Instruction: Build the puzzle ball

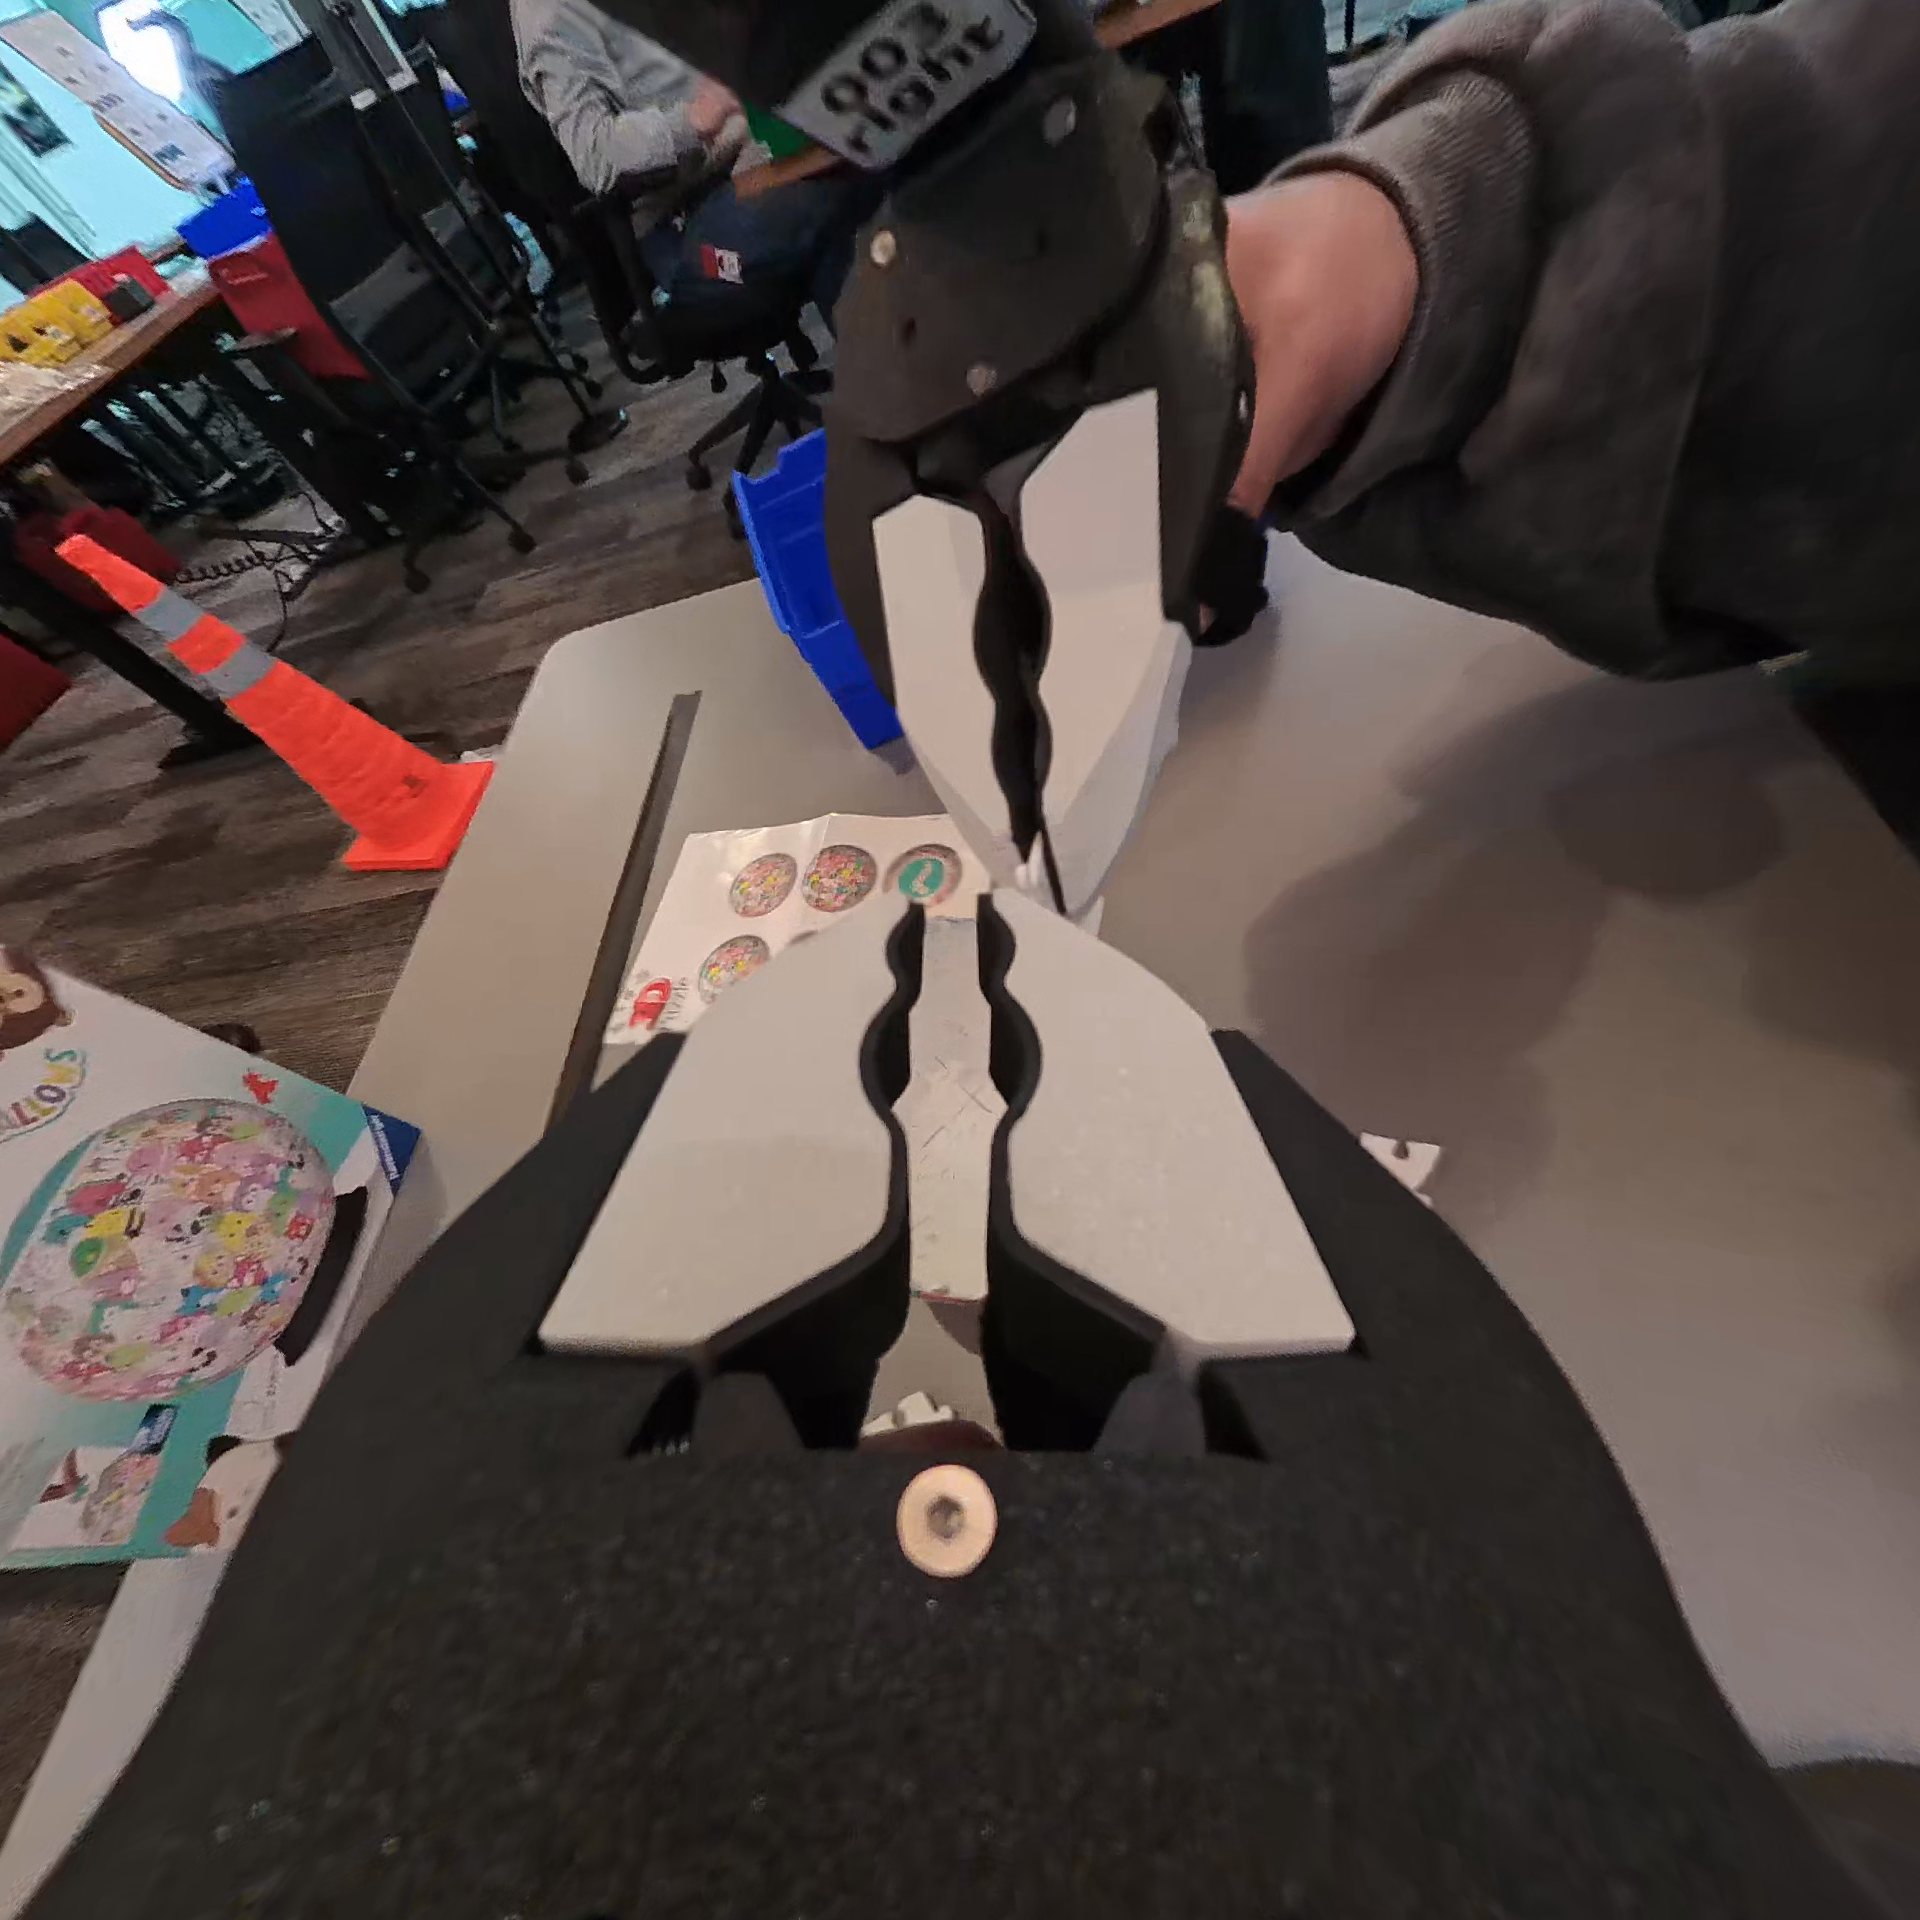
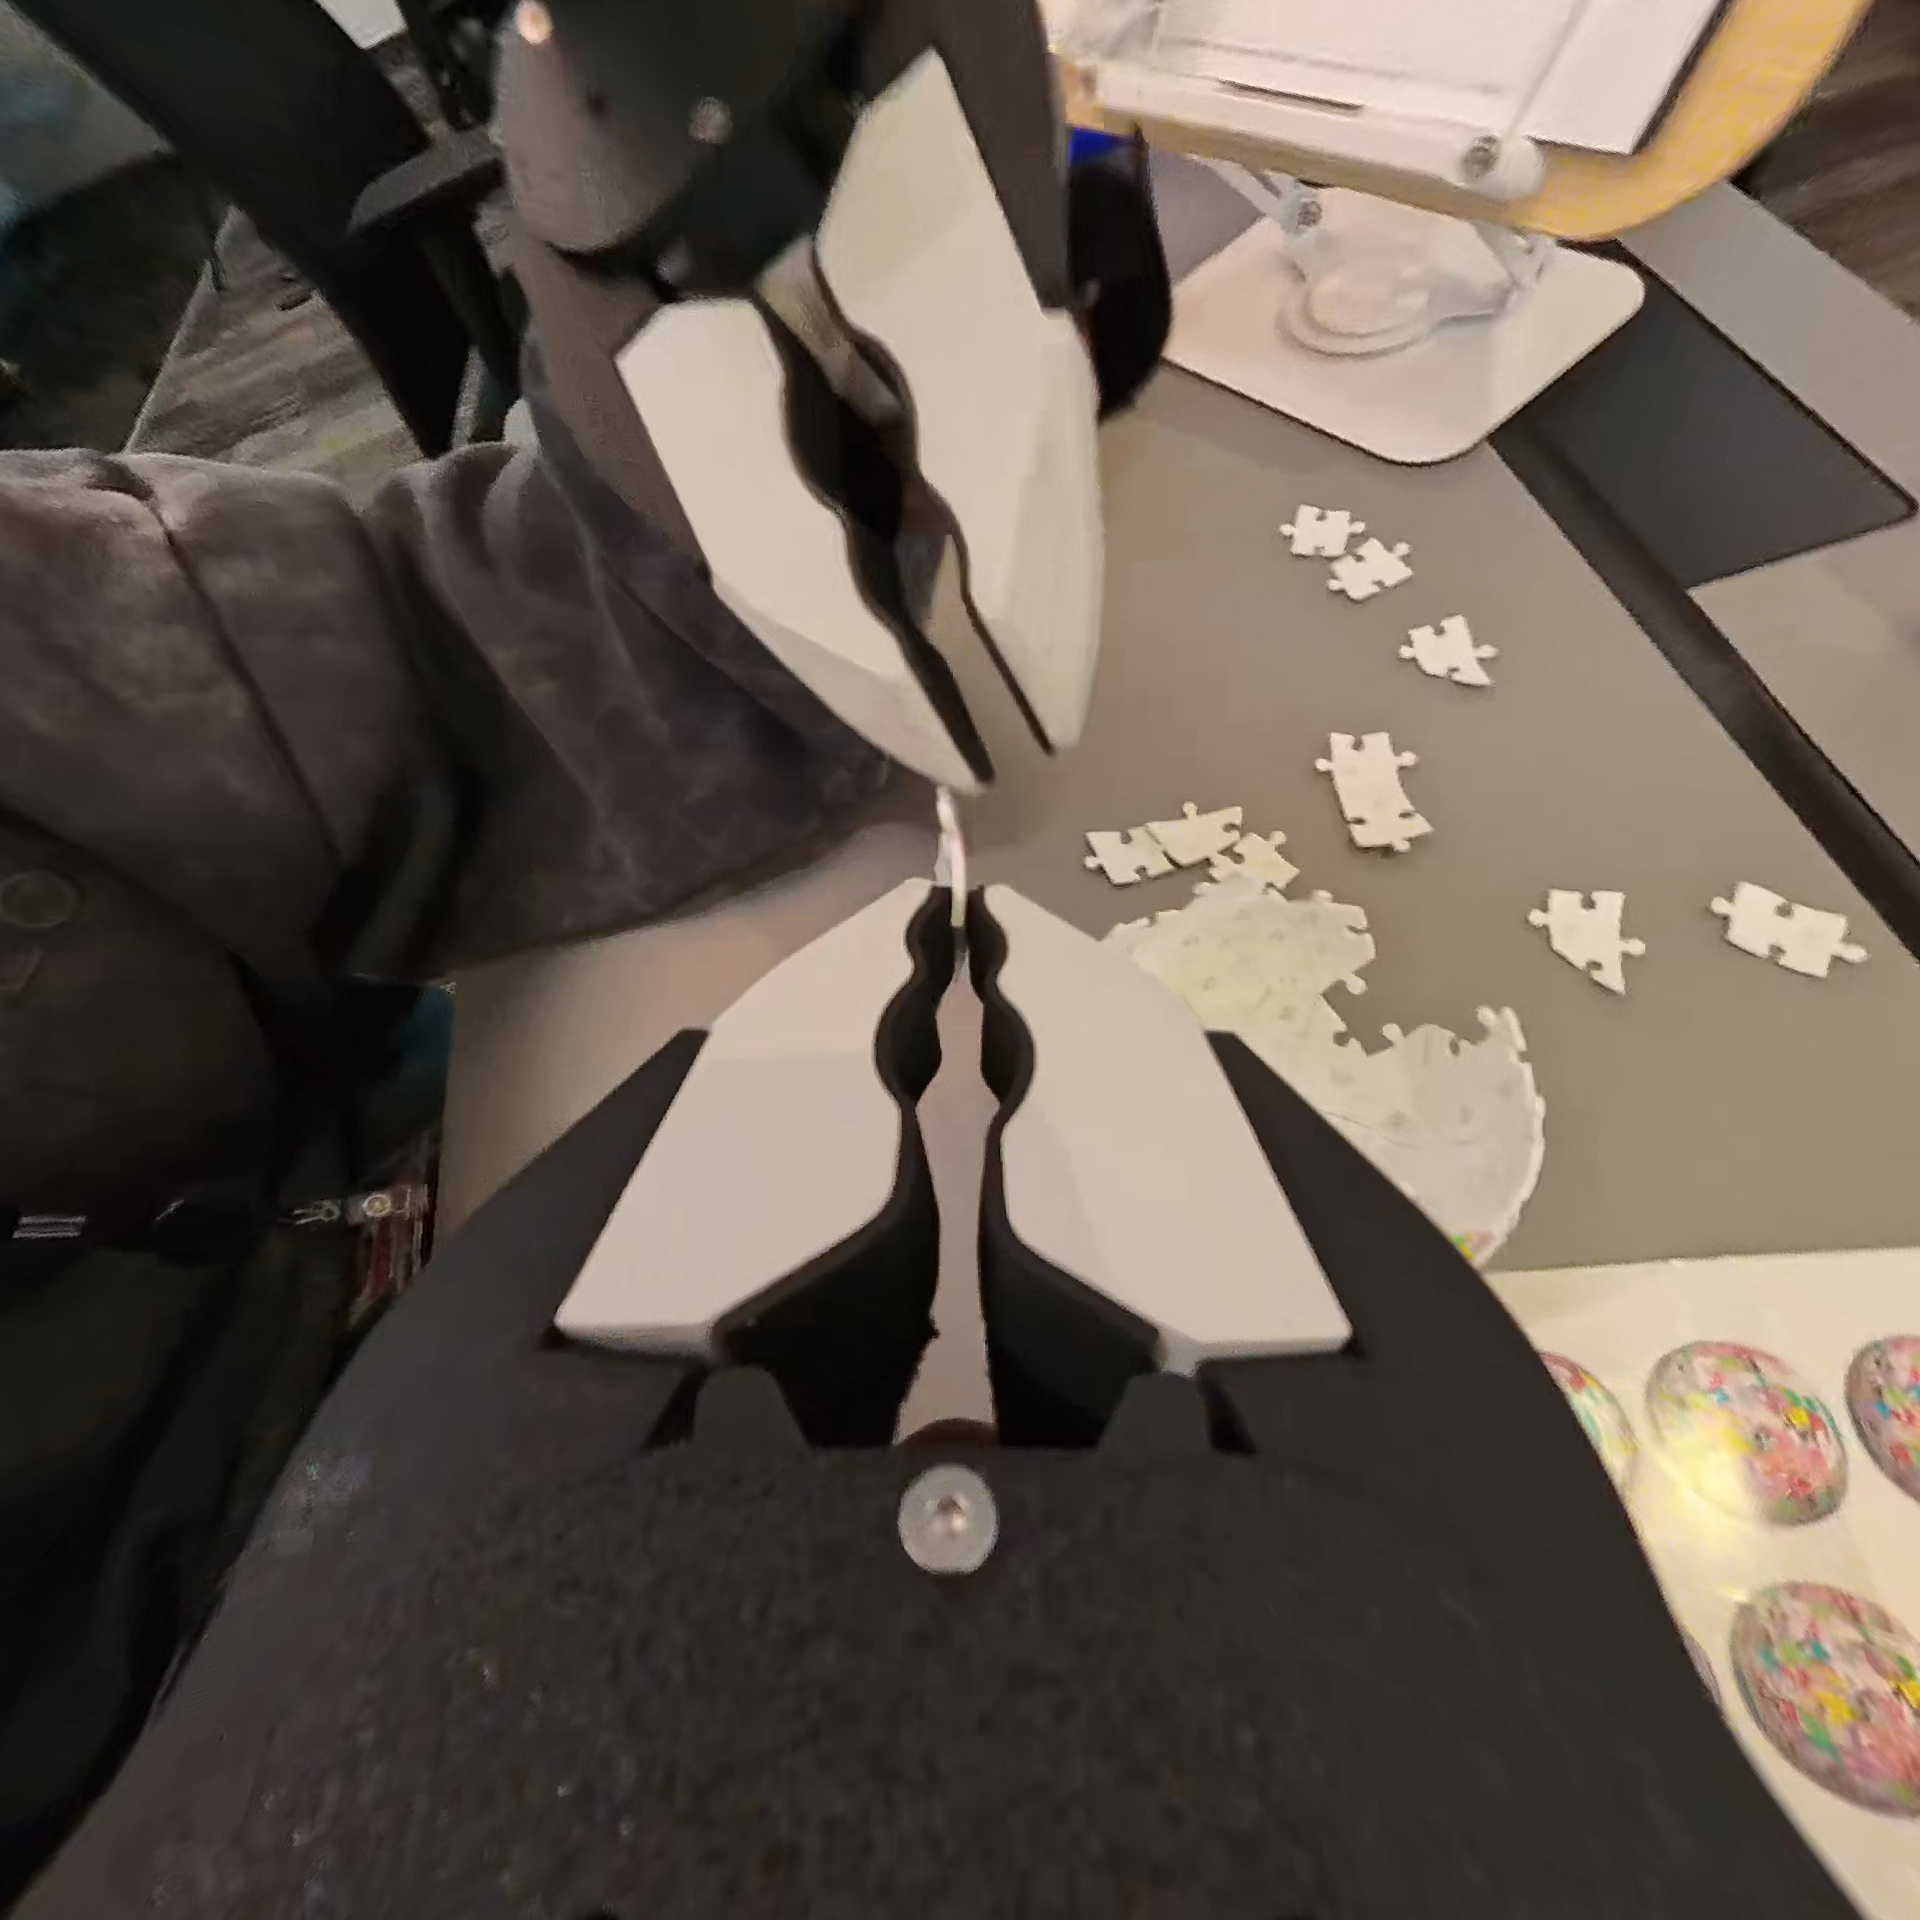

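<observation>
My left gripper (image 1: 951, 909) is shut on a pale, flat puzzle piece (image 1: 951, 1101) that lies between its fingers. My right gripper (image 1: 1039, 883) comes down from above, held by a hand in a grey sleeve, and meets it tip to tip. In the right wrist view, my right gripper (image 2: 956, 896) pinches a thin white piece (image 2: 951, 847) seen edge-on, and the left gripper (image 2: 1003, 764) reaches the same piece from above. A partly built ball shell (image 2: 1403, 1091) lies on the grey table, to the right of the right gripper.
Several loose white pieces (image 2: 1371, 790) lie scattered beyond the shell. An instruction sheet (image 2: 1766, 1455) lies at the right. The puzzle box (image 1: 177, 1247), a blue bin (image 1: 800, 582), an orange cone (image 1: 312, 717) and a white stand (image 2: 1403, 312) are around. Less than 4 cm separates the two grippers' tips.
</observation>
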The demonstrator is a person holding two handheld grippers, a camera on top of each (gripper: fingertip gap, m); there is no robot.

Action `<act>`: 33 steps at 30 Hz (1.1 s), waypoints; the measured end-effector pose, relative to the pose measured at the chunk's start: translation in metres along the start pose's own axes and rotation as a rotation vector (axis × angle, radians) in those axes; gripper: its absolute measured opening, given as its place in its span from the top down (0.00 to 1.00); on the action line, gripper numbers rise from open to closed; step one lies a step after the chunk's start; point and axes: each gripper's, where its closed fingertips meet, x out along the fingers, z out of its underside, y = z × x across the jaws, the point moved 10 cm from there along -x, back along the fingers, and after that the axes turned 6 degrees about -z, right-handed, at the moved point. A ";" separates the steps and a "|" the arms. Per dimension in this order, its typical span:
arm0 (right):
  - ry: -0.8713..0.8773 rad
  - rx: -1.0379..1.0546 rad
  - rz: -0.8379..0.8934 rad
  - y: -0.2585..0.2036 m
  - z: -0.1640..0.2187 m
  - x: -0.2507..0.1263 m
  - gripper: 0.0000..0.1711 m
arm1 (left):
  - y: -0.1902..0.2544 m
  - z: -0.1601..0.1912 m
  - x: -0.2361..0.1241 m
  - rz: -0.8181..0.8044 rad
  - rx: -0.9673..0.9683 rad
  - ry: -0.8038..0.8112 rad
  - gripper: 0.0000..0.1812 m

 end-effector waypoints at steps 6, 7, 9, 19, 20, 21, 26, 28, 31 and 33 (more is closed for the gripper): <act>-0.032 -0.033 0.005 0.000 0.002 0.004 0.99 | 0.003 0.005 0.007 0.057 -0.031 -0.008 1.00; -0.028 -0.029 0.005 0.001 0.002 0.004 0.99 | 0.001 0.006 0.006 0.059 -0.038 -0.012 1.00; -0.002 -0.015 -0.002 0.003 0.003 0.002 0.99 | -0.002 0.007 0.003 0.061 -0.057 -0.019 0.97; 0.088 -0.009 -0.002 0.011 0.003 -0.006 0.99 | 0.001 0.021 0.016 0.184 -0.143 -0.060 0.91; 0.089 -0.014 -0.006 0.010 0.003 -0.005 0.99 | 0.002 0.021 0.018 0.193 -0.152 -0.047 0.91; 0.082 -0.020 -0.006 0.010 0.003 -0.003 0.98 | 0.003 0.020 0.021 0.198 -0.159 -0.032 0.91; 0.055 -0.085 0.065 0.015 0.005 -0.003 0.96 | -0.004 0.026 0.030 0.130 -0.201 -0.067 0.99; 0.024 -0.127 0.127 0.018 0.002 -0.006 0.93 | -0.007 0.030 0.032 0.109 -0.220 -0.105 0.99; -0.014 -0.195 0.154 0.017 -0.005 -0.006 0.92 | -0.009 0.036 0.036 0.108 -0.238 -0.133 0.99; -0.051 -0.232 0.158 0.015 -0.009 -0.004 0.93 | -0.010 0.039 0.038 0.113 -0.247 -0.144 0.99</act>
